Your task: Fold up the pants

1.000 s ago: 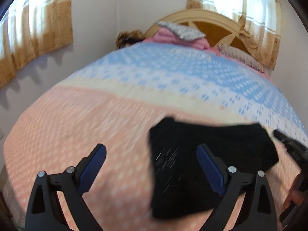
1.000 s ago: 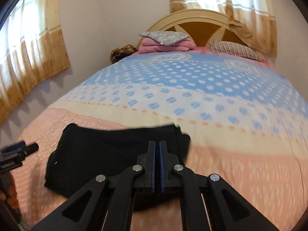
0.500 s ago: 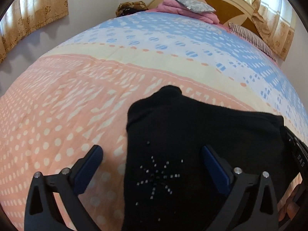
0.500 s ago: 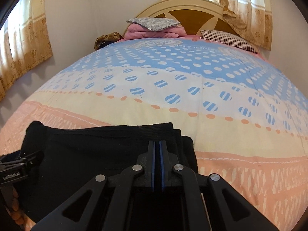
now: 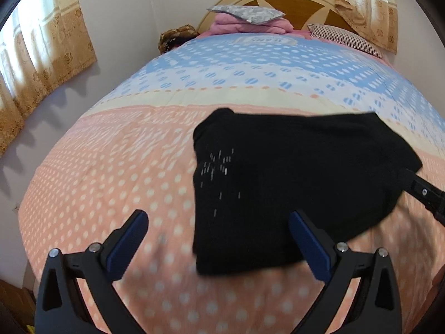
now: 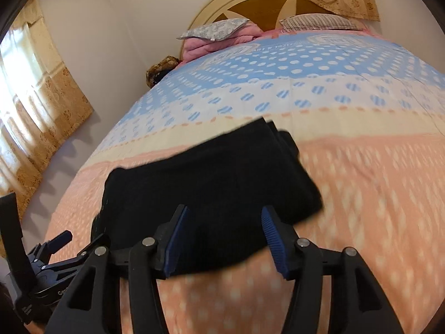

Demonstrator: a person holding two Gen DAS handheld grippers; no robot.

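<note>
The black pants (image 5: 292, 178) lie folded into a compact stack on the pink part of the bedspread, with a small sparkly pattern near their left edge. They also show in the right wrist view (image 6: 211, 189). My left gripper (image 5: 219, 239) is open and empty, just in front of the stack's near left corner. My right gripper (image 6: 222, 233) is open and empty at the stack's near edge, touching nothing. The right gripper's tip shows at the right edge of the left wrist view (image 5: 425, 194).
The bed (image 5: 111, 189) has a pink, cream and blue dotted cover. Pillows and a folded pink blanket (image 5: 247, 22) lie by the wooden headboard (image 6: 267, 2). A wall with curtains (image 5: 36, 64) runs along the left side.
My right gripper has opened and let go of the pants. Both grippers have pulled back and up from the folded stack, which now rests on the bed.
</note>
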